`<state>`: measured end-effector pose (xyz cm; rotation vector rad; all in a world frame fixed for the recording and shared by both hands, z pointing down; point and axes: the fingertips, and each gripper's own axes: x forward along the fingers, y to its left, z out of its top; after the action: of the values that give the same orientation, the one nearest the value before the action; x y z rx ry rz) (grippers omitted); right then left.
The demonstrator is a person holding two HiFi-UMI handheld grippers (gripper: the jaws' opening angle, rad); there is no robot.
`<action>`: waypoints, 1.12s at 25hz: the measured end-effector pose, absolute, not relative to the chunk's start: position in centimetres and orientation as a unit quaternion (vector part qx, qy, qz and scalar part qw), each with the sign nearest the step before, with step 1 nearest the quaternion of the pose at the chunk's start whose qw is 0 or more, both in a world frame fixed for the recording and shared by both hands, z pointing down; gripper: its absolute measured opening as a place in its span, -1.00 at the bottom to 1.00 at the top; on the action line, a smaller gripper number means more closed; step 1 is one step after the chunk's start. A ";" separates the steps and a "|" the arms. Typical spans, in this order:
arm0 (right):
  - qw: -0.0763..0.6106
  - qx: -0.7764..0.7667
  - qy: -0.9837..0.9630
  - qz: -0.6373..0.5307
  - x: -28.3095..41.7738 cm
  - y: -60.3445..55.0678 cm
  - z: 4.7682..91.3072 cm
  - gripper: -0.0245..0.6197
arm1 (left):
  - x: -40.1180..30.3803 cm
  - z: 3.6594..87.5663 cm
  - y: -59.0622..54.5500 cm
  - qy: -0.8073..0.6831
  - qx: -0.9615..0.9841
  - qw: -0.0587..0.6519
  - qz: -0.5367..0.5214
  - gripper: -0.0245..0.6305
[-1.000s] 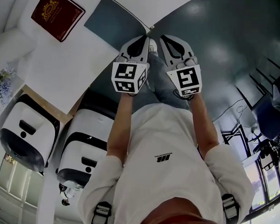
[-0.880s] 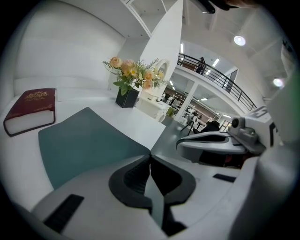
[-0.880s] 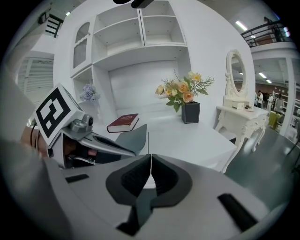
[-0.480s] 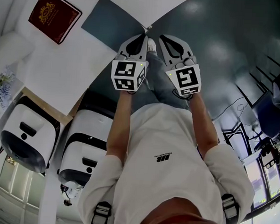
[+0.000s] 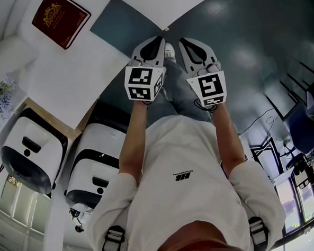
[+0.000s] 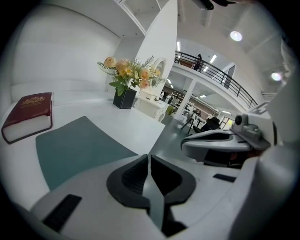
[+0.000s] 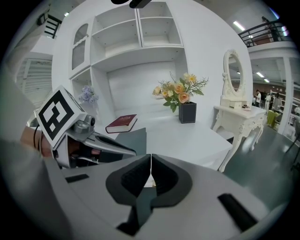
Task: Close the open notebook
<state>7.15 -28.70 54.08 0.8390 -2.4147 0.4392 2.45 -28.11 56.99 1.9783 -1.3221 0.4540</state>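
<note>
A dark red book (image 5: 60,11) lies closed at the far side of the white table (image 5: 70,64), beside a grey-blue mat (image 5: 123,26). No open notebook shows in any view. My left gripper (image 5: 158,40) hovers by the table's corner, its jaws pressed together on nothing. My right gripper (image 5: 182,42) is level with it over the dark floor, also shut and empty. In the left gripper view the red book (image 6: 29,112) lies left of the mat (image 6: 77,147), beyond the left gripper (image 6: 148,157). The right gripper (image 7: 151,157) faces the book (image 7: 122,123) across the table.
A black vase of flowers (image 7: 180,96) stands on the table's far side. A white dressing table with a mirror (image 7: 241,117) is to the right. Two white rounded machines (image 5: 25,151) (image 5: 99,161) sit under the table's edge. Dark chairs (image 5: 305,131) stand at far right.
Almost nothing differs. The left gripper has drifted very slightly toward the table; both stay shut and empty.
</note>
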 end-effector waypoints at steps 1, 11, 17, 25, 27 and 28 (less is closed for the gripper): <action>0.270 0.313 -0.896 0.163 7.3 -28.7 54.0 -0.93 | 2.5 56.8 -28.1 -0.511 0.765 0.350 0.175 -0.93; 0.258 0.330 -0.893 0.164 8.5 -28.4 52.5 -0.93 | 2.7 54.5 -27.8 -0.514 0.774 0.328 0.170 -0.93; 0.252 0.334 -0.893 0.165 8.5 -27.3 51.7 -0.93 | 2.4 53.2 -26.6 -0.517 0.777 0.318 0.167 -0.93; 0.244 0.338 -0.895 0.157 8.0 -25.4 50.3 -0.93 | 1.8 51.6 -24.8 -0.520 0.780 0.308 0.164 -0.93; 0.243 0.338 -0.896 0.155 7.9 -24.9 50.0 -0.93 | 1.7 51.3 -24.3 -0.520 0.781 0.306 0.163 -0.93; 0.242 0.338 -0.896 0.155 7.8 -24.7 49.9 -0.93 | 1.6 51.2 -24.0 -0.520 0.781 0.305 0.163 -0.93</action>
<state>7.79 -24.67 49.89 0.9252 -2.4495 0.4230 1.63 -24.00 51.19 2.0682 -1.3760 0.4320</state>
